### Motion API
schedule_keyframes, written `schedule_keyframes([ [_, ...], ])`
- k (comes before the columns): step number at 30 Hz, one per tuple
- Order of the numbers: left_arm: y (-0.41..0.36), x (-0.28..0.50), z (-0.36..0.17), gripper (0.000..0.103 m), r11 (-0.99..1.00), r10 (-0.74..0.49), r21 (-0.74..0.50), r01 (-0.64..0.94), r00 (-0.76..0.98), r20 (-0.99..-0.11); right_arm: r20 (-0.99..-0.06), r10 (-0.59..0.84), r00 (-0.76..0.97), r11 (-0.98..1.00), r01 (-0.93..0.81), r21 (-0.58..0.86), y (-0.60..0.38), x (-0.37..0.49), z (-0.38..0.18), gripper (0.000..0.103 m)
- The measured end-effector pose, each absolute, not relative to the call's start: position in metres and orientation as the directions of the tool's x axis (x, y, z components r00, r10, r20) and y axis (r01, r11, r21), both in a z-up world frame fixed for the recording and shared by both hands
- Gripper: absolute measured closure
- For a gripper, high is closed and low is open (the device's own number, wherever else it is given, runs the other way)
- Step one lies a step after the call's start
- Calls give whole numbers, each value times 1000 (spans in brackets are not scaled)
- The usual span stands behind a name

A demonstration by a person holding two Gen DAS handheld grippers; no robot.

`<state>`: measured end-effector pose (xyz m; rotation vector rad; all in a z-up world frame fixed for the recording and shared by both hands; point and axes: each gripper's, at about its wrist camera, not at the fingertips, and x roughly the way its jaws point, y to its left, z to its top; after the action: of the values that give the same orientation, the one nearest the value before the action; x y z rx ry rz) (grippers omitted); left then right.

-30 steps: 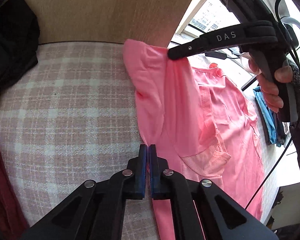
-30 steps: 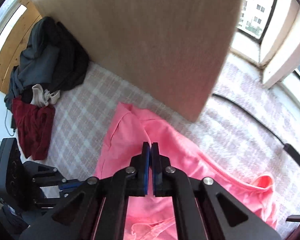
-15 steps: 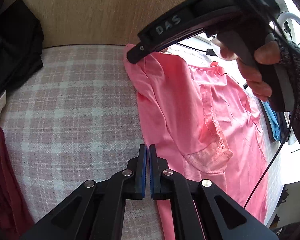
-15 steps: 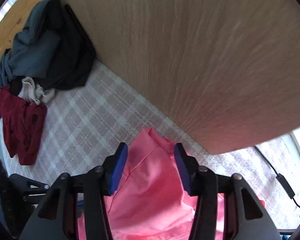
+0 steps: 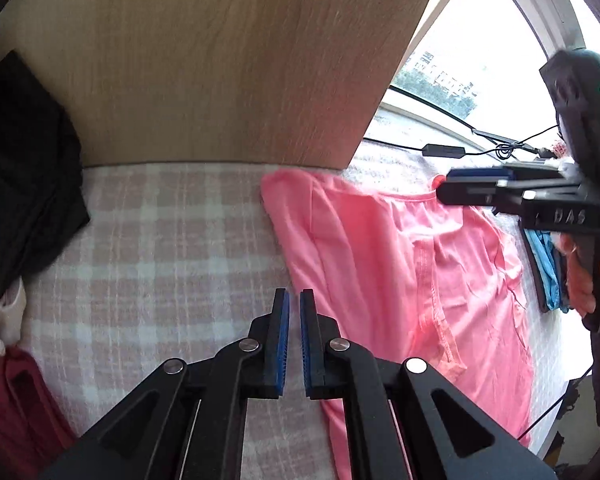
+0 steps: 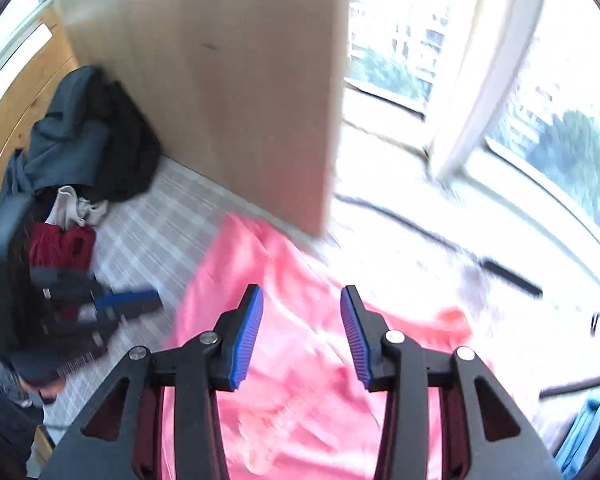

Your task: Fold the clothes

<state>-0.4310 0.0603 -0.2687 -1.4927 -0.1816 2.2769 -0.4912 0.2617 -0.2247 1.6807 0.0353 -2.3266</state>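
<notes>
The pink T-shirt (image 5: 404, 264) lies spread on the pink-and-white checked bed cover (image 5: 160, 248), one sleeve folded in over the body, its far corner just short of the upright wooden board (image 5: 220, 64). Its long axis runs from that board end toward the near edge of the bed, with the neckline (image 5: 438, 184) at the far end on the window side and the hem nearest the left gripper (image 5: 294, 336). That gripper holds nothing, its fingers parted only by a narrow slit, hanging above the checked cover just beside the shirt's left edge. The right gripper (image 6: 302, 336) hovers over the shirt with its fingers wide apart and empty. The thin knit looks slippery, so a pinch that catches only the top layer would likely drag the folded sleeve open again, and a grab taken off the edge would skew the crease. The black cable (image 5: 444, 150) behind the neckline could snag the right gripper. Dark clothes (image 6: 88, 148) and a dark red garment (image 6: 56, 246) sit well apart at the left
</notes>
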Motion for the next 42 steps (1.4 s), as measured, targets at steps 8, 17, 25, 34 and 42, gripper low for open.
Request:
schedule_keyframes([
  [8,97,-470,-293,99,-910,376,-292,-294,-289,-880,-915,-326,-238,-942,168,292,301,-492,-266,63],
  [17,101,-470,-294,97,-918,352,-265,-294,-303,-886,-940,-300,-163,-929,275,249,265,-497,-284,86],
  [25,104,-471,-294,96,-919,342,-249,-307,-303,-889,-923,-308,-232,-943,205,263,291,-504,-269,100],
  [34,101,-476,-291,94,-938,295,-205,-279,-336,-894,-891,-412,-190,-897,254,361,262,-463,-260,71],
  [42,76,-475,-263,69,-946,306,-226,-232,-410,-859,-918,-316,-242,-946,156,284,282,-445,-272,70],
])
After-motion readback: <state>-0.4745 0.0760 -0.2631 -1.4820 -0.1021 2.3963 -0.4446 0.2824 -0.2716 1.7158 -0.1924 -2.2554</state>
